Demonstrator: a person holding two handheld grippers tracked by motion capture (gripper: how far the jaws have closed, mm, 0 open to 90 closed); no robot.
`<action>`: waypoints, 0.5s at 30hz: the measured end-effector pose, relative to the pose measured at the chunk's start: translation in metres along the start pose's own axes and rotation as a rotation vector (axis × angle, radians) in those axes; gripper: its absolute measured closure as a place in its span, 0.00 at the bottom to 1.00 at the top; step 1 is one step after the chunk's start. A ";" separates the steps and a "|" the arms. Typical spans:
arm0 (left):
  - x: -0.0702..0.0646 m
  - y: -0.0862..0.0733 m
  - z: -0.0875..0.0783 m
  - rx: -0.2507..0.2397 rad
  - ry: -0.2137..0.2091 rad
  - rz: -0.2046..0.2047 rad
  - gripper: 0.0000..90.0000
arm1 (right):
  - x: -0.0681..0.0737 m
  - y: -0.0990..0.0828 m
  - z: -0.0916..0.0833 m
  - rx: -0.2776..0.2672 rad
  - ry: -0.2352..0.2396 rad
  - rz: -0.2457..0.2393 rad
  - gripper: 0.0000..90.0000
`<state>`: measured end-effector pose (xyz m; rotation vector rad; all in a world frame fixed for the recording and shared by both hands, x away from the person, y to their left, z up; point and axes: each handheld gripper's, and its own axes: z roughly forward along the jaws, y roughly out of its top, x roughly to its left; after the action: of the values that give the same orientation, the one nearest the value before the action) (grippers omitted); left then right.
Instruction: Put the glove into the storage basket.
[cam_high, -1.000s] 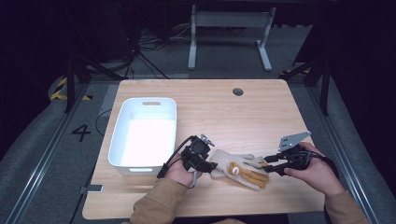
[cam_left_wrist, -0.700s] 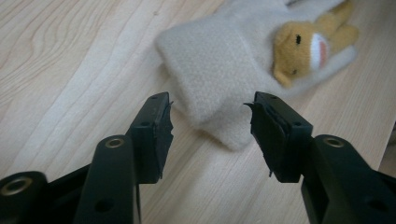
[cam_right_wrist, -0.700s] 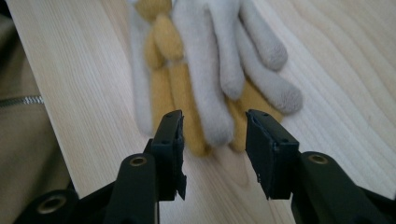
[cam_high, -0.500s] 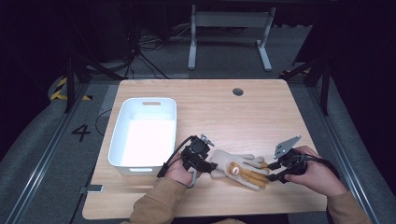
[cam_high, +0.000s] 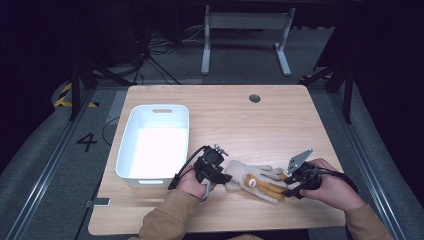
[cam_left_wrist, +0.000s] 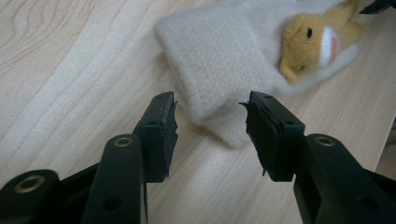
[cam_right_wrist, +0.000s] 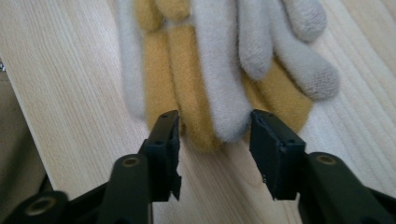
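The left gripper (cam_high: 220, 175) stands with jaws apart at the cuff of the glove (cam_high: 255, 182), gripping nothing. At its ten o'clock sits the white bin (cam_high: 131, 145), seemingly empty. At the glove's three o'clock, the right gripper (cam_high: 290, 186) spreads around the fingertips. Bare table (cam_high: 260, 125) lies toward twelve.
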<state>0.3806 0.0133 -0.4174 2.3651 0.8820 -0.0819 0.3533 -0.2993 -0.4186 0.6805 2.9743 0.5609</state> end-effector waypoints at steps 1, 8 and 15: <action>0.000 0.000 0.000 0.005 0.001 0.007 0.59 | 0.000 0.000 0.001 0.003 0.002 0.002 0.64; -0.001 -0.001 0.005 0.029 0.018 0.040 0.63 | 0.001 0.002 -0.002 0.008 -0.016 0.026 0.94; 0.003 -0.002 0.010 0.039 0.024 0.003 0.60 | -0.001 0.001 0.001 0.015 -0.004 0.047 0.94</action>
<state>0.3834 0.0105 -0.4272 2.4079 0.8959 -0.0702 0.3544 -0.2986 -0.4189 0.7530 2.9686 0.5397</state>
